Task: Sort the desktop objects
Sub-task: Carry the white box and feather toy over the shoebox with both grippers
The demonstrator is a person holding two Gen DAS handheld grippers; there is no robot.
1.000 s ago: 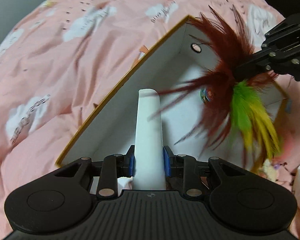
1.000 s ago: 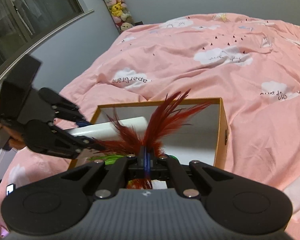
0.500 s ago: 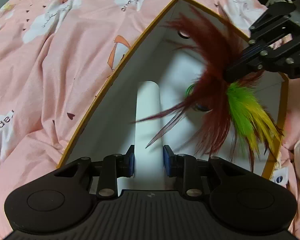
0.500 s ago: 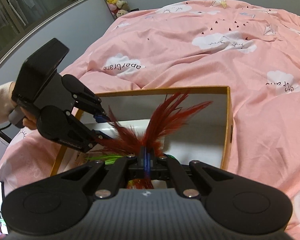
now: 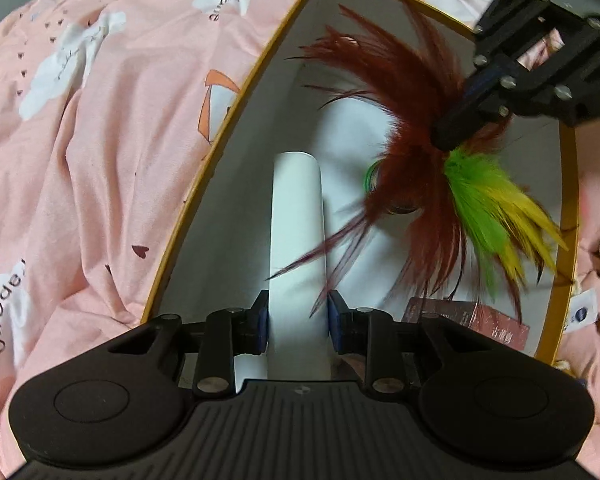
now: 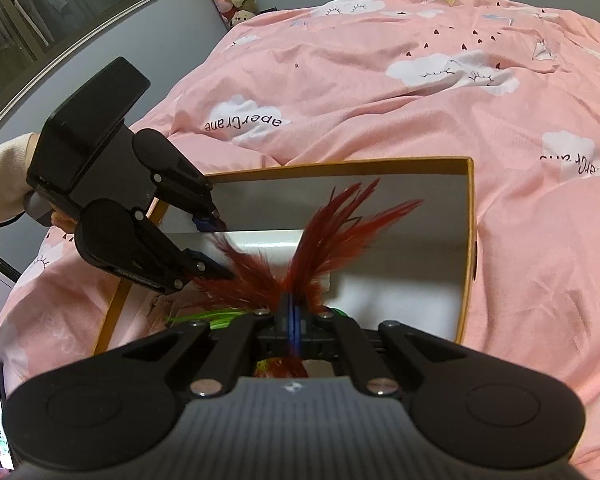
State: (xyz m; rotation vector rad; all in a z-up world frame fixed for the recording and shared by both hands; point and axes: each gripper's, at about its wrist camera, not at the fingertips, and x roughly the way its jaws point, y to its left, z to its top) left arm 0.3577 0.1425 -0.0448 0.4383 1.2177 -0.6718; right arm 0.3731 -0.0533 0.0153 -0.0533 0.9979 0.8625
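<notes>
Both grippers are over the open box (image 5: 236, 116) with the orange rim, which lies on the pink bedcover (image 5: 80, 160). With my left gripper (image 5: 298, 322) I grasp a white tube (image 5: 296, 240), its pads pressed on the two sides of the tube, and the tube points into the box close along its left wall. My right gripper (image 6: 292, 320) is clenched on a feather toy (image 5: 420, 152) with dark red, green and yellow feathers, which hangs inside the box near the right wall, just above a dark red book (image 5: 472, 322) at the near right corner.
</notes>
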